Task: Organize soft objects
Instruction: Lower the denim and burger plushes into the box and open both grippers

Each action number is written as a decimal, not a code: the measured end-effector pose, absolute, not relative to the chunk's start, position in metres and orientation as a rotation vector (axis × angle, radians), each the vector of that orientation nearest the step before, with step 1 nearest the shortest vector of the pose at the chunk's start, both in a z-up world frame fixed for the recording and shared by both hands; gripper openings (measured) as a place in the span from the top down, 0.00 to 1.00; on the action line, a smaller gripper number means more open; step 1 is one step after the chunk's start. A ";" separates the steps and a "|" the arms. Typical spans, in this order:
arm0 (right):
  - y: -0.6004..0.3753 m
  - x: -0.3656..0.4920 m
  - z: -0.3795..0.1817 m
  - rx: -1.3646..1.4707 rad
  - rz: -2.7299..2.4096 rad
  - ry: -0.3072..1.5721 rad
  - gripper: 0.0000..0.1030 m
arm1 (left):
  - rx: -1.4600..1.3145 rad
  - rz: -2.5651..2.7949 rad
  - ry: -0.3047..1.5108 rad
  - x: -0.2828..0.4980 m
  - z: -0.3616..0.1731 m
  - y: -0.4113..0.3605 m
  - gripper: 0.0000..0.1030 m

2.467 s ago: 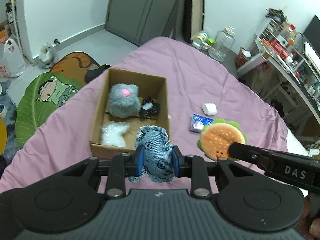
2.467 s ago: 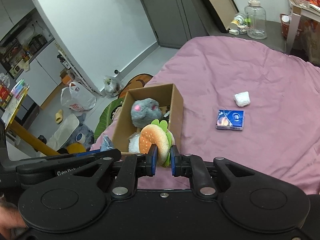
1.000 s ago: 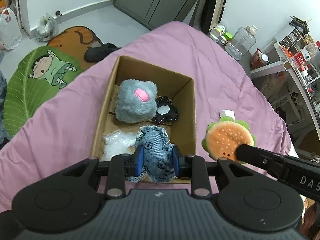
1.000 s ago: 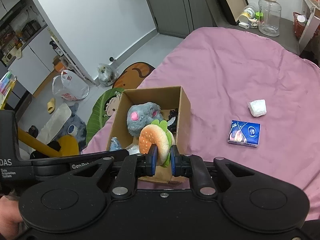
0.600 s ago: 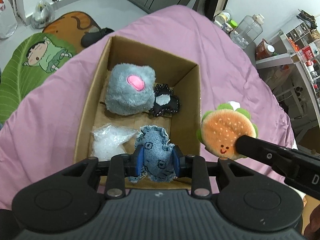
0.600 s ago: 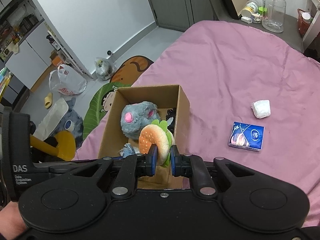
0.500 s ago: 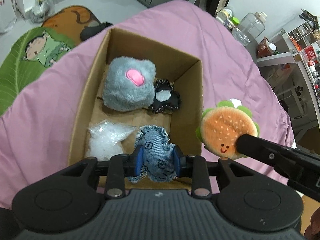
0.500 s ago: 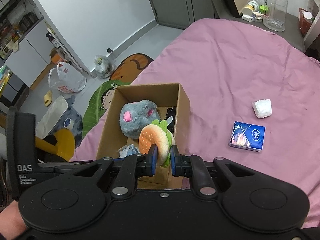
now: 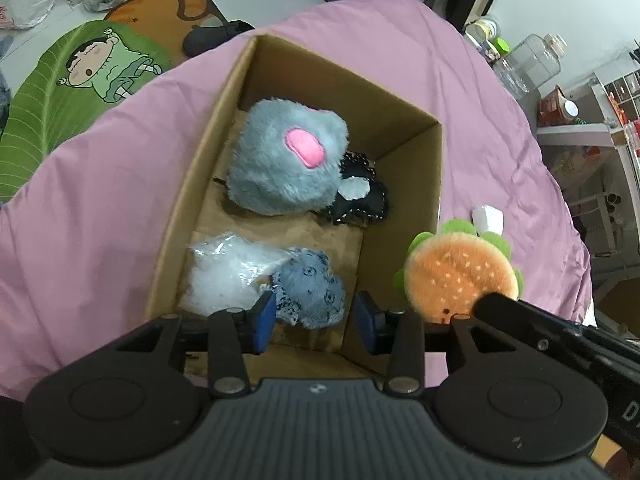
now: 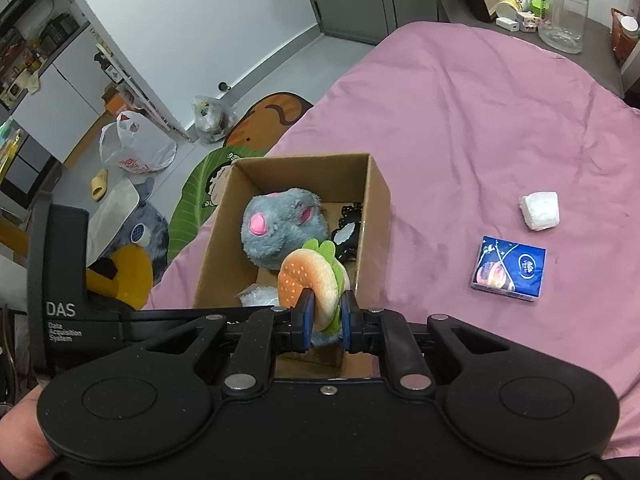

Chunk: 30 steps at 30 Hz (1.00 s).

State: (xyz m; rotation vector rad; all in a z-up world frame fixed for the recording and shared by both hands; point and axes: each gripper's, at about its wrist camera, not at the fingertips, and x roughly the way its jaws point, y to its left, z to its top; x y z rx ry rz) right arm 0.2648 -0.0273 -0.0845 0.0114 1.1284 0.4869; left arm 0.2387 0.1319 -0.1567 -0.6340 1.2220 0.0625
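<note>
A cardboard box (image 9: pixel 192 184) sits on the pink bed. It holds a grey plush (image 9: pixel 284 172), a black spotted toy (image 9: pixel 360 200), a white plastic bag (image 9: pixel 228 272) and a blue denim toy (image 9: pixel 312 294). My left gripper (image 9: pixel 316 318) is open above the box's near end, with the denim toy lying below it on the box floor. My right gripper (image 10: pixel 325 320) is shut on a hamburger plush (image 10: pixel 312 280) and holds it over the box's near right corner. The hamburger plush (image 9: pixel 460 276) also shows in the left wrist view, by the box's right wall.
On the bed right of the box (image 10: pixel 376 200) lie a blue tissue packet (image 10: pixel 508 268) and a white wad (image 10: pixel 540 208). Floor mats (image 9: pixel 80 80), bags and a plush lie on the floor left of the bed. Jars and shelves stand beyond the far right.
My left gripper has opened and the denim toy has dropped onto the box floor beside the white bag. Both grippers have moved closer over the box; the right still grips the hamburger plush.
</note>
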 end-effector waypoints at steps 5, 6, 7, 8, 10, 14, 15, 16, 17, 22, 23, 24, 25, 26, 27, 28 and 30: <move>-0.022 0.262 -0.088 0.006 0.494 1.139 0.86 | -0.629 0.083 1.202 0.232 -0.146 0.138 0.59; -0.021 0.262 -0.089 0.004 0.493 1.145 0.86 | -0.629 0.084 1.197 0.230 -0.143 0.138 0.59; -0.020 0.261 -0.091 0.004 0.493 1.150 0.86 | -0.626 0.086 1.191 0.228 -0.141 0.140 0.59; -0.019 0.260 -0.092 0.006 0.494 1.157 0.86 | -0.621 0.089 1.185 0.227 -0.138 0.141 0.59; -0.018 0.258 -0.094 0.009 0.499 1.167 0.84 | -0.613 0.095 1.175 0.224 -0.134 0.143 0.59; -0.017 0.254 -0.093 -0.003 0.470 1.173 0.65 | -0.614 0.109 1.167 0.219 -0.130 0.148 0.59; -0.018 0.253 -0.091 -0.003 0.470 1.165 0.63 | -0.617 0.110 1.165 0.218 -0.129 0.149 0.59; -0.019 0.252 -0.089 -0.001 0.472 1.159 0.62 | -0.616 0.111 1.162 0.217 -0.127 0.150 0.59; -0.021 0.251 -0.087 0.003 0.473 1.154 0.62 | -0.613 0.115 1.158 0.216 -0.125 0.151 0.59; -0.027 0.248 -0.080 0.010 0.470 1.140 0.60 | -0.599 0.119 1.148 0.212 -0.116 0.153 0.59; -0.029 0.247 -0.079 0.009 0.471 1.138 0.58 | -0.591 0.122 1.146 0.211 -0.114 0.153 0.59; -0.030 0.245 -0.079 0.008 0.473 1.137 0.57 | -0.582 0.124 1.146 0.210 -0.113 0.152 0.59; -0.031 0.244 -0.078 0.008 0.475 1.135 0.57 | -0.574 0.124 1.147 0.209 -0.111 0.151 0.58; -0.031 0.243 -0.077 0.009 0.478 1.134 0.57 | -0.569 0.125 1.148 0.208 -0.110 0.150 0.52; -0.032 0.241 -0.076 0.010 0.482 1.132 0.56 | -0.565 0.129 1.150 0.207 -0.109 0.150 0.47; -0.033 0.240 -0.075 0.011 0.485 1.128 0.55 | -0.561 0.133 1.150 0.206 -0.107 0.149 0.46; -0.036 0.238 -0.073 0.015 0.491 1.123 0.54 | -0.550 0.141 1.150 0.204 -0.103 0.148 0.42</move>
